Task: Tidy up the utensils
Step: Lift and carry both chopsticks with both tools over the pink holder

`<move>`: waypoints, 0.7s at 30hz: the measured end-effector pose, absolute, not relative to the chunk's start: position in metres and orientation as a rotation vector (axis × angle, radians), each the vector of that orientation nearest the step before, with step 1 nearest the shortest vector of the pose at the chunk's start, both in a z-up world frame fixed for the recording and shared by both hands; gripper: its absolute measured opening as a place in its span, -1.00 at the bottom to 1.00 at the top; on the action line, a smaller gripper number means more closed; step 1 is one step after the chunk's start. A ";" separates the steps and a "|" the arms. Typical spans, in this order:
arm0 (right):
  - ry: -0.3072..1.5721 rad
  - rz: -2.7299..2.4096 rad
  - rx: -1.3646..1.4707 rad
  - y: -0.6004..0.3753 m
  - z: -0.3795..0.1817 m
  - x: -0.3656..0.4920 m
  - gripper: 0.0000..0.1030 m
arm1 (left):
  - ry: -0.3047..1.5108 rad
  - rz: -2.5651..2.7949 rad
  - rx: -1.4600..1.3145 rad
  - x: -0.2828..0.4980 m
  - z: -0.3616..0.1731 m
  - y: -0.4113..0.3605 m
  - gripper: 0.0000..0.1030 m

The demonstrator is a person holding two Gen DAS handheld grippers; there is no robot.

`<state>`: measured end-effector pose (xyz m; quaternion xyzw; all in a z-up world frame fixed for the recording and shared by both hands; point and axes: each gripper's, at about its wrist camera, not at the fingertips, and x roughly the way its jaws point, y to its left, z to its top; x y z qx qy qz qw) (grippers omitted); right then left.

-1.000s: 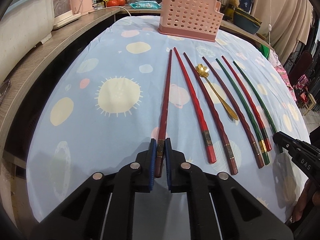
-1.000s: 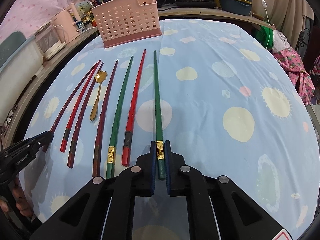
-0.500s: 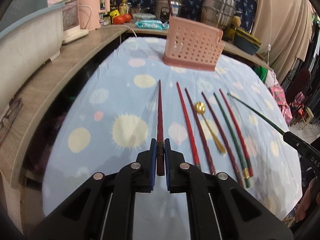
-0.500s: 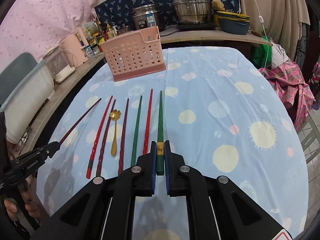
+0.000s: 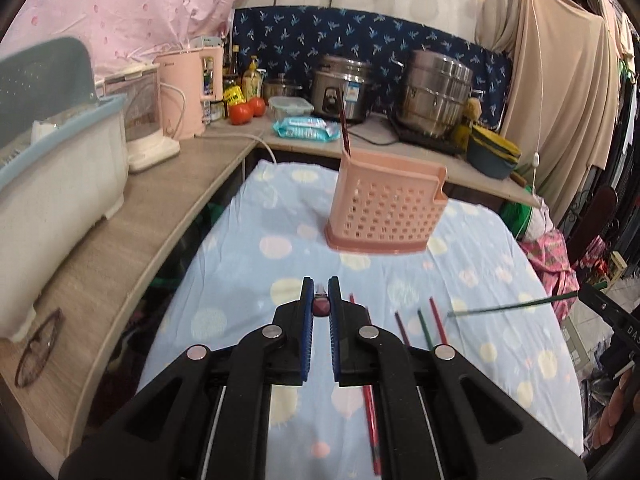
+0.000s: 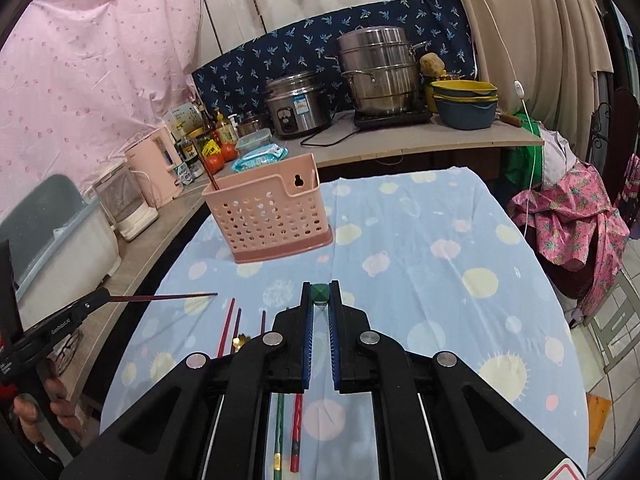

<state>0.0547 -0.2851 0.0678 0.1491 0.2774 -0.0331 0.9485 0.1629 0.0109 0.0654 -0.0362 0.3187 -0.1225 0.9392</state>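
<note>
A cluttered kitchen corner fills the background, with steel pots against a blue patterned cloth and a pink curtain in the upper left of both frames; in front lies a worktop point(image 5: 248, 248) covered by a pale blue cloth with yellow and pink spots. At mid-frame stands the pink perforated plastic utensil basket point(image 5: 386, 204), upright, with one dark chopstick point(image 5: 345, 128) already leaning out of its upper-left corner, which suggests it is where the sticks are meant to go. The left claw point(image 5: 321, 304) is clamped on the thick end of a dark red chopstick point(image 5: 321, 307), seen end-on at lower centre because the stick points along the fingers toward the basket; from the right wrist view its thin shaft juts out at the left edge. The right claw point(image 6: 319, 298) is likewise shut around the butt of a green chopstick point(image 6: 319, 293), whose slim length shows at the right edge of the left view. Gripping near the thick end probably leaves the tapered tip free to lead into the basket. Along the lower frame the remaining red and green chopsticks point(image 5: 418, 326) and a gold spoon point(image 6: 241, 339) lie on the cloth, not yet sorted.
</note>
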 end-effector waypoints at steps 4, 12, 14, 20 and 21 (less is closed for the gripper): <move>0.539 -0.045 0.325 -0.292 0.083 0.072 -0.87 | 0.629 -0.257 -0.105 0.183 0.082 0.011 -0.87; 0.480 -0.023 0.336 -0.300 0.116 0.106 -0.87 | 0.556 -0.255 -0.126 0.213 0.120 0.008 -0.86; 0.464 -0.017 0.341 -0.301 0.124 0.114 -0.87 | 0.538 -0.260 -0.130 0.219 0.130 0.006 -0.86; 0.392 0.004 0.361 -0.305 0.154 0.144 -0.87 | 0.472 -0.288 -0.164 0.239 0.167 0.000 -0.87; 0.378 0.006 0.364 -0.306 0.160 0.148 -0.87 | 0.459 -0.292 -0.169 0.242 0.172 -0.001 -0.87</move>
